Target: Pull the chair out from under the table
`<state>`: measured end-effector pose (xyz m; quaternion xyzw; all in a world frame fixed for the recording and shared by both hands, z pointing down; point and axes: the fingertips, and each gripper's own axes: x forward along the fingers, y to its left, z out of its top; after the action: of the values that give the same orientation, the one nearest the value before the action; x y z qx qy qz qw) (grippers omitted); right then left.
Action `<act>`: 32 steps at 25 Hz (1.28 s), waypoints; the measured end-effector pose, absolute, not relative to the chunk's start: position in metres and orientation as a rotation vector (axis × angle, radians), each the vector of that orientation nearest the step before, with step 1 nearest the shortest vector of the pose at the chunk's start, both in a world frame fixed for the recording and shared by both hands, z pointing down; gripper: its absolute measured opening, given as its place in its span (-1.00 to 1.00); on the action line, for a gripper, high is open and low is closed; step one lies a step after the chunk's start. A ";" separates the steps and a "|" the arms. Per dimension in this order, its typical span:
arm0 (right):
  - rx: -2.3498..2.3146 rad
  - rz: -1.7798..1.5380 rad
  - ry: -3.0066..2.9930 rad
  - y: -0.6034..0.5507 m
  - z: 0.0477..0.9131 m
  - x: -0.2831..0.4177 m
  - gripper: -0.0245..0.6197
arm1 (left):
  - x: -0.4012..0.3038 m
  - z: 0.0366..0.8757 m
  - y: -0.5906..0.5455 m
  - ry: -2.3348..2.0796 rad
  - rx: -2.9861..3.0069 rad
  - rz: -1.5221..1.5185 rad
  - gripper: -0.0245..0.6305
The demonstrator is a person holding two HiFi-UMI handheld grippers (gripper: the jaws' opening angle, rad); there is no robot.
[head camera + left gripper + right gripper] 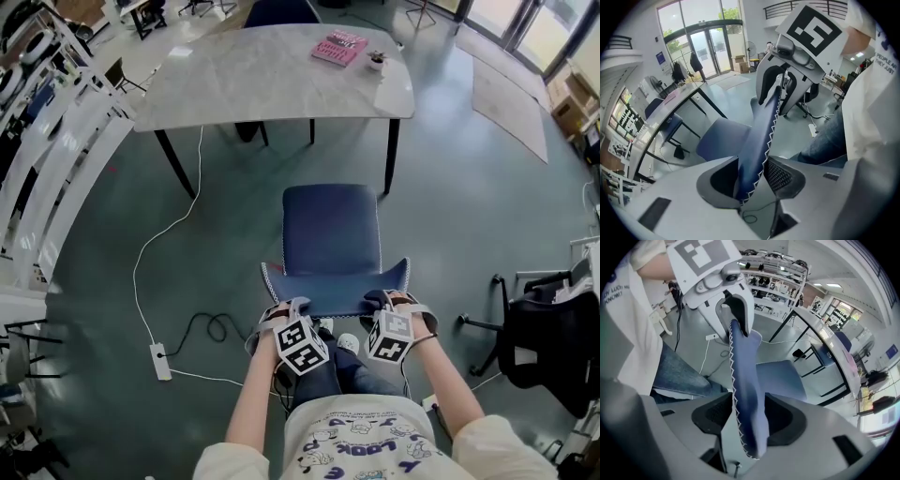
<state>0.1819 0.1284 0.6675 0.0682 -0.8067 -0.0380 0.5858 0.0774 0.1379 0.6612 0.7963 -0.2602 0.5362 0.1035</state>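
Note:
The blue chair (331, 225) stands on the floor in front of the grey table (272, 84), its seat out from under the tabletop. Its backrest (337, 292) faces me, trimmed with white zigzag stitching. My left gripper (281, 317) straddles the left top edge of the backrest (759, 140), and my right gripper (401, 307) straddles the right top edge of the backrest (747, 394). In the left gripper view my left gripper (752, 177) stands open with a gap beside the backrest. In the right gripper view my right gripper (746, 420) is likewise open round it.
A pink book (339, 47) and a small pot (376, 60) lie on the table. A white cable runs to a power strip (160, 361) on the floor at left. A black office chair (548, 342) is at right, white shelving (56, 150) at left.

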 end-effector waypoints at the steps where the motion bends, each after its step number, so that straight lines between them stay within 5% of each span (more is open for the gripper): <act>1: 0.167 -0.056 -1.908 0.128 0.662 0.181 -0.18 | 0.077 0.658 0.138 -0.776 2.342 1.555 -0.35; 6: 0.191 0.057 -2.031 0.122 0.625 0.182 -0.10 | 0.073 0.628 0.143 -0.809 2.346 1.443 -0.27; 11: 0.371 0.026 -2.176 0.091 0.566 0.182 -0.17 | 0.067 0.573 0.128 -0.982 2.375 1.220 -0.42; 19: 0.892 -0.080 -2.388 0.022 0.456 0.184 -0.52 | 0.037 0.477 0.073 -1.418 2.403 0.997 -0.81; 27: 1.285 -0.142 -2.532 -0.006 0.367 0.197 -0.88 | 0.017 0.364 0.045 -1.836 2.364 0.431 -0.87; 32: 1.409 -0.126 -2.585 -0.009 0.336 0.202 -0.90 | 0.010 0.319 0.044 -1.988 2.332 0.244 -0.88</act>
<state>0.2015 -0.0090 0.3364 0.4759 -0.8731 -0.0427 0.0970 0.0102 0.0438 0.3187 0.7581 -0.6464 0.0793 0.0336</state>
